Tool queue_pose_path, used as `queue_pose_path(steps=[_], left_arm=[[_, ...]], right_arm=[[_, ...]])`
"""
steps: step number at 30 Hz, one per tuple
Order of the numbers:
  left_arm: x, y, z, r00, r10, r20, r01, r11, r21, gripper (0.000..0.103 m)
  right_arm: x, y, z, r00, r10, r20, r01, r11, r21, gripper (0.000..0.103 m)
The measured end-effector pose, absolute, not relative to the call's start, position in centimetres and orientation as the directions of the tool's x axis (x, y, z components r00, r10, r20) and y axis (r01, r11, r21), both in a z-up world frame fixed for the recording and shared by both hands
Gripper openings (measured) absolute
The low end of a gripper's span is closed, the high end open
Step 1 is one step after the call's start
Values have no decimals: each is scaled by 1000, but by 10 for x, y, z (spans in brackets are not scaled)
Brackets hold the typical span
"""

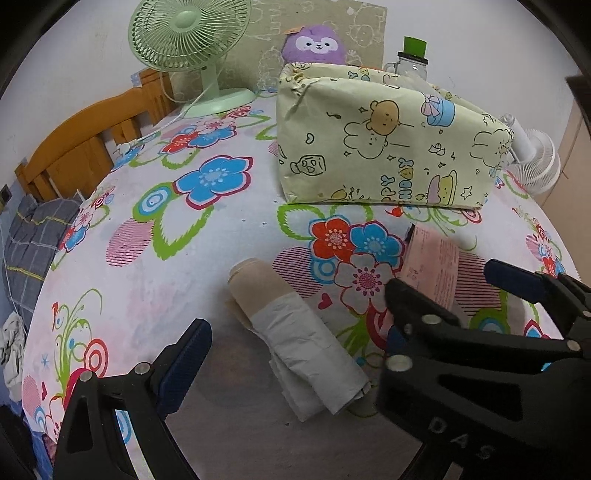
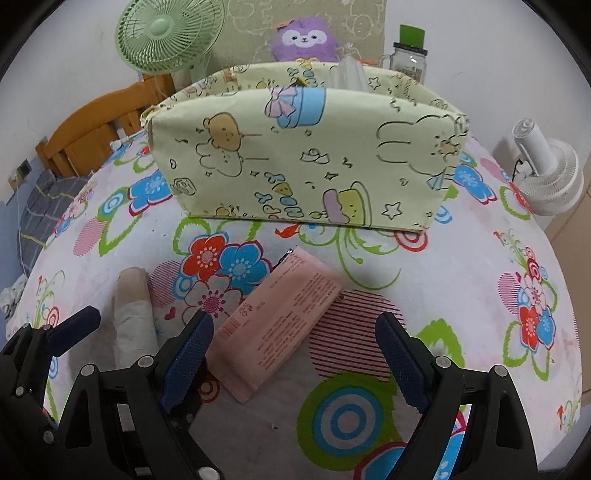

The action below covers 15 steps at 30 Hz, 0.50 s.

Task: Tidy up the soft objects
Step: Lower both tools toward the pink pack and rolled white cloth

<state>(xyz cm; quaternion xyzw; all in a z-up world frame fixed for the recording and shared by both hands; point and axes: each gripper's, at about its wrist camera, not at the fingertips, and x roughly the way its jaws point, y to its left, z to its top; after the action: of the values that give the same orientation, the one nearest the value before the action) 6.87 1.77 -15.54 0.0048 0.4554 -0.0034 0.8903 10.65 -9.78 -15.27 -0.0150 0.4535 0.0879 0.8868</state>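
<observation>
While I hold both tools low over the flowered surface (image 2: 461,295), I read the scene from the left across. Furthest left lies the roll (image 1: 295,332), a soft tube of beige cloth at its far end and crinkled white plastic or paper around its near half, lying between the fingers of my left tool (image 1: 295,354), whose jaws stand wide apart and touch nothing. I judge it light and squashy; it should give under the pads and the loose white wrap could slide, so I would take it across the middle where wrap and cloth overlap. Next to the right is the pink packet (image 2: 277,325), flat, printed with small text, lying slantwise just in front of my right tool (image 2: 295,354), its near corner close to the left pad; those jaws too stand wide open and hold nothing. It looks thin, limp and a bit slick, so I would pinch it across its narrow width near the middle. Behind both stands the pale green box (image 2: 306,155) with cartoon animals, open at the top, which I take for the place these go. Beyond it sit a purple plush toy (image 2: 304,38), a green fan (image 2: 166,33) and a jar (image 2: 408,61).
</observation>
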Motion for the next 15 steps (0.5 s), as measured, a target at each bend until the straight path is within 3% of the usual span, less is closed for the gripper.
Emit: queue_pose_path(steps=[6,15], left_arm=[[73,23,-158,576,-22,-817,8,1000,-21,97],[73,25,-158,577,-23,-817,13,1000,-19,97]], right_arm=[[114,-88,-158,547,164,-821,-195,979,65,87],[114,-75,-157,565,157,-810,-221,975,35,62]])
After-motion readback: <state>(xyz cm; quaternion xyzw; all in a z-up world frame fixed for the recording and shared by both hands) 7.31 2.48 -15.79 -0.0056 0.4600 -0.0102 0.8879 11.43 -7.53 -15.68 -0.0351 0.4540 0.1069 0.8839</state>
